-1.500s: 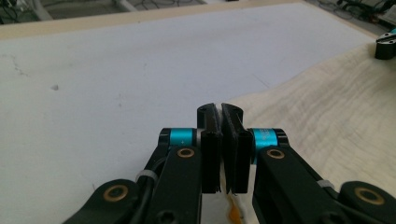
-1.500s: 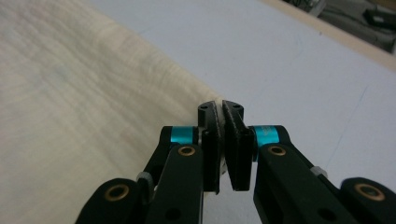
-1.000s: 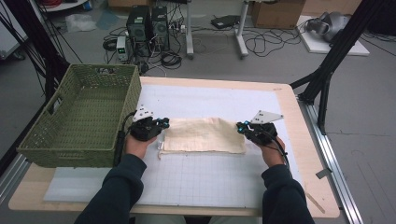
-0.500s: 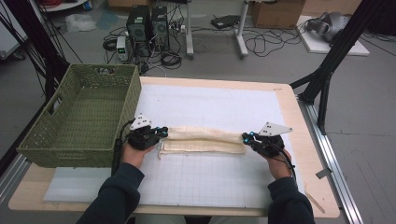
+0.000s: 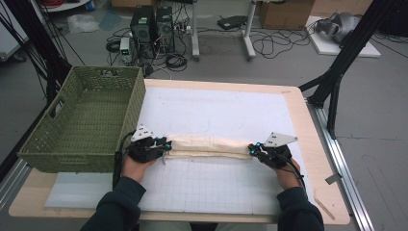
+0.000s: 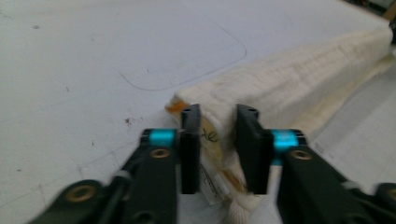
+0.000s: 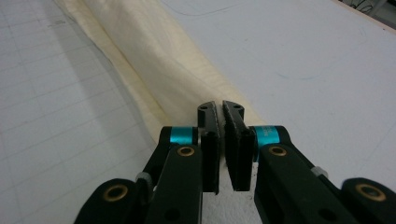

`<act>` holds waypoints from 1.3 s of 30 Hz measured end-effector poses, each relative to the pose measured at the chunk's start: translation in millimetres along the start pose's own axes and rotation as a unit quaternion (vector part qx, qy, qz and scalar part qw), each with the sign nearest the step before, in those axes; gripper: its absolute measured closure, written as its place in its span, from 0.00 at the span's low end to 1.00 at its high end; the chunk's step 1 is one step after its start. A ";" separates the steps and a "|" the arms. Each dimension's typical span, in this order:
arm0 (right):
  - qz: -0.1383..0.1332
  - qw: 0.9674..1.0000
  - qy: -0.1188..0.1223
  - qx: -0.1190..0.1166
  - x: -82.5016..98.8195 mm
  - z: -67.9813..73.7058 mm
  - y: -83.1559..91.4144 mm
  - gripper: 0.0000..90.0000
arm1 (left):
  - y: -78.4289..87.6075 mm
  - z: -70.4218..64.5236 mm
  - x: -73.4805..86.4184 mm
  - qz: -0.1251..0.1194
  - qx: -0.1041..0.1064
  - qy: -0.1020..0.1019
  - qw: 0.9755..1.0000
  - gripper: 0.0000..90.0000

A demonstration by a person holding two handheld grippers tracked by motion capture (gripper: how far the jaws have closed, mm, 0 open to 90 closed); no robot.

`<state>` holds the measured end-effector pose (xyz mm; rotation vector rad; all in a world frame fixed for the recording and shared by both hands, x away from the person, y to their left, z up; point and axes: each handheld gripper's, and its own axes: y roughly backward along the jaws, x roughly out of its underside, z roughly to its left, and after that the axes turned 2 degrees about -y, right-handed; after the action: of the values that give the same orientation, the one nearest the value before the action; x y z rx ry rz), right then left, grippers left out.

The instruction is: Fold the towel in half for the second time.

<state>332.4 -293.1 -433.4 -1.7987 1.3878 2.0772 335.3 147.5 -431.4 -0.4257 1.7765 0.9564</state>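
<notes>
A cream cloth (image 5: 209, 146) lies folded into a long narrow strip across the white mat, stretched between my two grippers. My left gripper (image 5: 166, 144) holds its left end. In the left gripper view the cloth (image 6: 299, 79) is bunched thick between the jaws of the left gripper (image 6: 218, 140), with a printed label showing there. My right gripper (image 5: 251, 149) holds the right end. In the right gripper view the jaws of the right gripper (image 7: 220, 121) pinch a thin edge of the cloth (image 7: 154, 51), which runs away to the upper left.
A green woven basket (image 5: 72, 156) stands on the table's left side, close beside my left hand. The white gridded mat (image 5: 216, 110) covers most of the wooden table (image 5: 300, 120). Computers, cables and black frame legs stand on the floor beyond the table.
Both grippers have drawn toward the person with the cloth's far edge. The cloth, a broad flat rectangle a second ago, is now folded over into a narrow strip.
</notes>
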 end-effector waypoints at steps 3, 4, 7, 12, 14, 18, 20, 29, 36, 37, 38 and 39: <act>0.001 1.000 -0.003 0.000 0.1 0.4 0.6 0.95 | 3.8 -0.2 -13.0 -0.035 -0.001 0.003 0.999 0.60; 0.001 1.000 0.001 0.000 0.2 0.5 0.4 0.95 | 3.2 0.5 -17.2 -0.040 0.000 0.008 0.999 0.60; 0.004 1.000 0.004 0.000 -0.1 1.5 -0.2 0.95 | -4.6 0.5 -27.3 -0.048 0.006 0.013 0.999 0.61; 0.004 1.000 0.003 0.002 -0.4 1.8 0.9 0.95 | -27.7 -2.6 -22.3 0.007 0.019 0.003 1.000 0.73; 0.003 1.000 0.003 0.000 -0.4 1.7 1.3 0.95 | -34.1 -4.1 -15.8 0.028 0.023 0.003 0.999 0.76; 0.002 1.000 -0.008 0.001 -0.9 0.9 3.2 0.88 | -38.1 -7.0 -6.0 0.058 0.021 -0.006 0.998 0.79; -0.005 1.000 -0.028 0.007 -3.5 -0.4 7.2 0.75 | -38.0 -7.6 -4.8 0.072 0.020 -0.012 0.997 0.79; -0.085 0.989 -0.115 0.049 -43.1 28.7 8.7 0.52 | -36.8 -11.8 -4.5 0.081 0.019 -0.030 0.996 0.78; -0.008 0.994 -0.104 0.031 -43.0 46.7 -39.7 0.57 | -37.4 -10.5 4.2 0.083 0.019 -0.022 0.996 0.79; 0.005 0.995 -0.099 0.029 -41.3 47.4 -45.1 0.57 | -37.4 -10.5 6.2 0.081 0.018 -0.019 0.996 0.80; 0.017 0.995 -0.093 0.030 -39.1 48.1 -49.2 0.58 | -37.1 -10.2 6.4 0.083 0.020 -0.018 0.996 0.80; 0.026 0.995 -0.090 0.030 -36.7 48.1 -52.0 0.58 | -36.3 -10.3 5.8 0.083 0.019 -0.022 0.996 0.80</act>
<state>337.0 -213.6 -437.4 -1.5254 1.4461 2.1374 350.9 117.8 -449.8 -0.2325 1.8080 1.0373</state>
